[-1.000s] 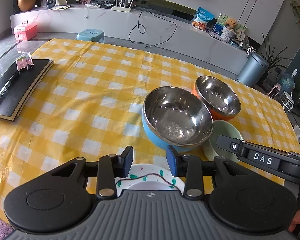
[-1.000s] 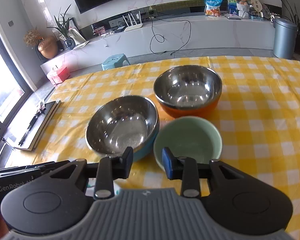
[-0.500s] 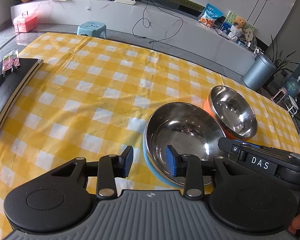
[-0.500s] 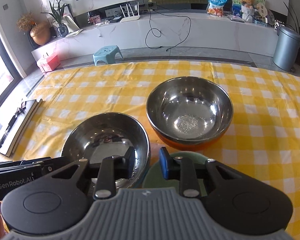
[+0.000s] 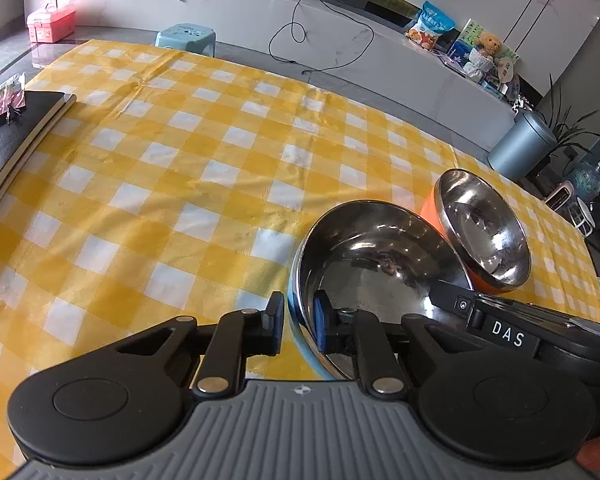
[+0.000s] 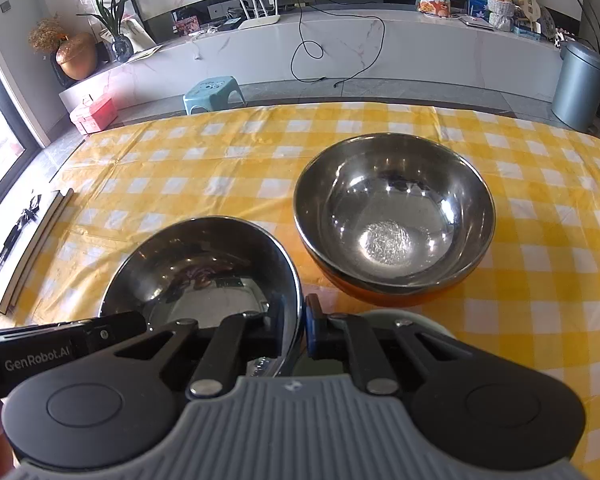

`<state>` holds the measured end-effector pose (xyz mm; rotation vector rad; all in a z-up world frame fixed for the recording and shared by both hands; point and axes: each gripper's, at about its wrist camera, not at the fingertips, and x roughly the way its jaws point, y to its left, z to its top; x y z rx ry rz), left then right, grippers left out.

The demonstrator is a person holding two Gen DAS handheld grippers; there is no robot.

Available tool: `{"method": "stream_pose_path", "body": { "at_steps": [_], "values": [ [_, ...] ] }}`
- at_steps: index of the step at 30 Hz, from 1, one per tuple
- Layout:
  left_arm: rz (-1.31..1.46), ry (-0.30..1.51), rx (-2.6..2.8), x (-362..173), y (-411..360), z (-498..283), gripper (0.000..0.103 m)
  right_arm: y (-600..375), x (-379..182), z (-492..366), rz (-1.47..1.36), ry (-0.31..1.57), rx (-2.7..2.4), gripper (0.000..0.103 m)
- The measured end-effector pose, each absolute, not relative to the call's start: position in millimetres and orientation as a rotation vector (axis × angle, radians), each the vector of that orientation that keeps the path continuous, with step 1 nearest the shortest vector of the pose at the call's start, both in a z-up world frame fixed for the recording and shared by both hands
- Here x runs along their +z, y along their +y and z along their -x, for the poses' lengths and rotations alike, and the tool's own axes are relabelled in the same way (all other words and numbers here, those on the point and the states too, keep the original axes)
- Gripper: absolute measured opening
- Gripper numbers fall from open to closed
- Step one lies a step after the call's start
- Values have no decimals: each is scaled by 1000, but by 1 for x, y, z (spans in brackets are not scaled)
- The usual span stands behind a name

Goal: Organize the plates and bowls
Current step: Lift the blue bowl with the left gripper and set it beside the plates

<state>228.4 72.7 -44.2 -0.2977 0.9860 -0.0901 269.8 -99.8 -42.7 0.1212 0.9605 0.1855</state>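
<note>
A steel bowl with a blue outside (image 5: pixel 372 264) (image 6: pixel 204 272) sits on the yellow checked tablecloth. My left gripper (image 5: pixel 299 326) straddles its left rim, one pad outside and one inside. Its jaws are closing, and the pads pinch the wall. My right gripper (image 6: pixel 298 330) straddles the opposite rim the same way, jaws closing on the thin edge. Each gripper also shows in the other's view: the right gripper (image 5: pixel 500 328) and the left gripper (image 6: pixel 60 344). A steel bowl with an orange outside (image 5: pixel 484 232) (image 6: pixel 392 216) stands just behind. A pale green bowl (image 6: pixel 420 318) peeks out under my right gripper.
A black notebook (image 5: pixel 16 132) (image 6: pixel 28 248) lies at the table's left edge. The cloth (image 5: pixel 160 184) stretches bare to the left and far side. Beyond the table stand a blue stool (image 6: pixel 212 94) and a grey bin (image 6: pixel 580 84).
Both grippers moved forward and down onto the blue bowl and their jaws narrowed around its rims. The white plate left the left wrist view; the green bowl is mostly hidden under the right gripper.
</note>
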Motion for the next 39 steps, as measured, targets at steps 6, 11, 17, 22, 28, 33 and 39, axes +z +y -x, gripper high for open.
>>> {"method": "stream_pose_path", "body": {
  "at_steps": [6, 11, 17, 22, 28, 33, 39],
  "values": [
    [278, 981, -75, -41, 71, -226, 13, -101, -42, -268, -143, 960, 171, 4],
    [282, 950, -61, -27, 78, -216, 12, -97, -31, -258, -155, 934, 187, 4],
    [282, 905, -55, -3, 85, -191, 12, -95, -11, -237, -197, 905, 213, 4],
    [297, 897, -67, 11, 83, -165, 12, -103, 3, -208, -253, 894, 217, 4],
    [307, 912, -94, 13, 73, -135, 12, -119, 7, -166, -313, 899, 183, 5],
    [297, 931, -117, 10, 58, -107, 13, -134, 4, -130, -359, 907, 148, 4],
    [277, 974, -154, -2, 37, -82, 13, -153, -4, -95, -379, 919, 88, 4]
  ]
}}
